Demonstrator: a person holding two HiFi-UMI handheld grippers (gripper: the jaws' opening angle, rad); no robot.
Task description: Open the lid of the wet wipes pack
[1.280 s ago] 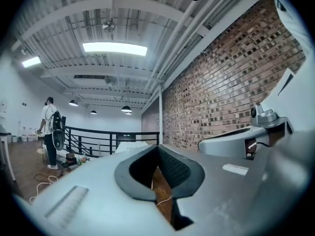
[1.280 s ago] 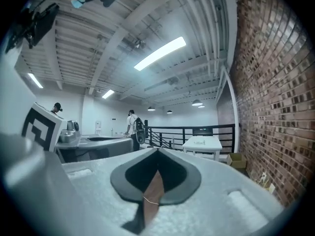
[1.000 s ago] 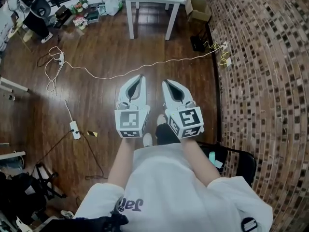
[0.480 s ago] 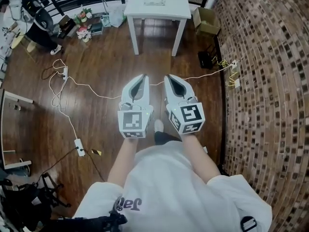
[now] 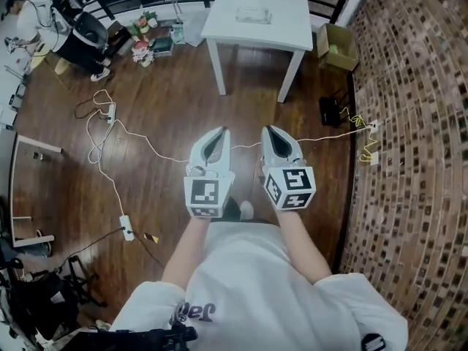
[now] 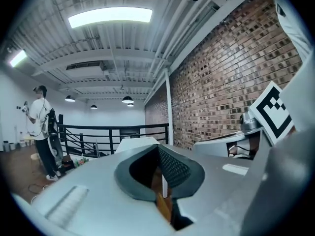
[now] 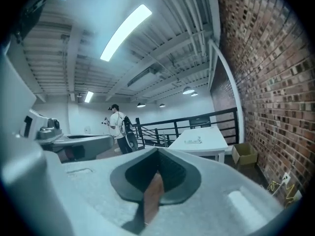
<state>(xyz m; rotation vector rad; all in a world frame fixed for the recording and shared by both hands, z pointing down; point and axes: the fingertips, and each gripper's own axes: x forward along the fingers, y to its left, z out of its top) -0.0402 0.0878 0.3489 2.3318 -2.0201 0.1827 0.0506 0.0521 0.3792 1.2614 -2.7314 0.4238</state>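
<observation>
Both closed and empty: left gripper (image 5: 222, 130), right gripper (image 5: 268, 129). Well ahead on white table (image 5: 287, 17), probably wet wipes pack (image 5: 253, 14): light, soft-bodied; pinch stiff lid's lip, steady pack.

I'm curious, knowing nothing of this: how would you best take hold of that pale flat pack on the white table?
Probably across its long edges, from above: the pale flat pack lies flat and alone on the white table. Its lid is too small to make out.
</observation>
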